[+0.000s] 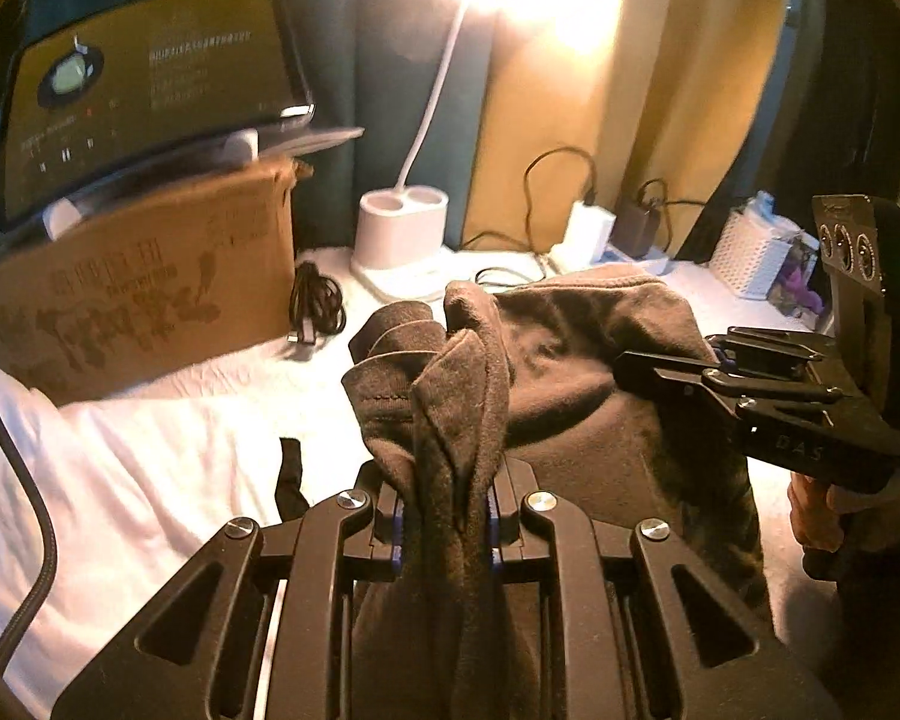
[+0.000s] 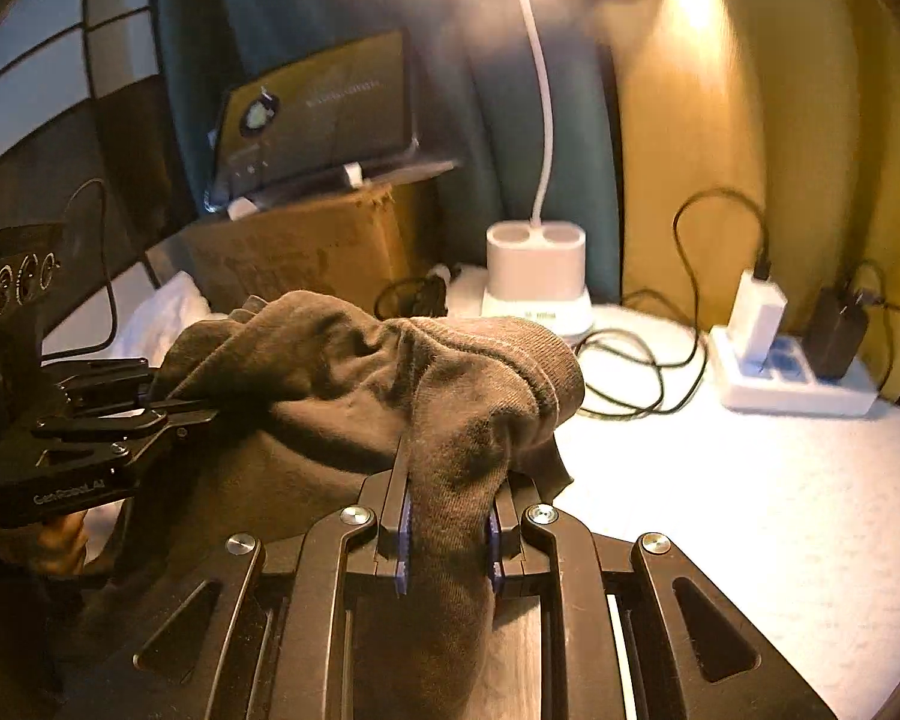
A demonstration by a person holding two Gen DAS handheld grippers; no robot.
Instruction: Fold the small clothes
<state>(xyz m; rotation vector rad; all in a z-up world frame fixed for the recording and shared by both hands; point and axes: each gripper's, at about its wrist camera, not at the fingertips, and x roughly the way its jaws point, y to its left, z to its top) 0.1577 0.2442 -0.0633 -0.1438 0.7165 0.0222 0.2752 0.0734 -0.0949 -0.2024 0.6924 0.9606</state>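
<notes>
A dark grey-brown small garment [image 1: 570, 372] hangs bunched between both grippers above a white padded surface [image 1: 150, 468]. My left gripper [image 1: 444, 516] is shut on one bunched edge of it. My right gripper [image 2: 447, 534] is shut on the other edge of the garment [image 2: 390, 372]. The right gripper shows in the left wrist view [image 1: 642, 366] at the right, clamped on the cloth. The left gripper shows in the right wrist view [image 2: 198, 414] at the left, also clamped on the cloth.
A cardboard box [image 1: 144, 288] with a tablet [image 1: 150, 78] on top stands at the back left. A white desk lamp [image 1: 399, 234], a coiled black cable [image 1: 315, 306], a power strip with chargers [image 2: 792, 372] and a white basket [image 1: 750, 252] line the back.
</notes>
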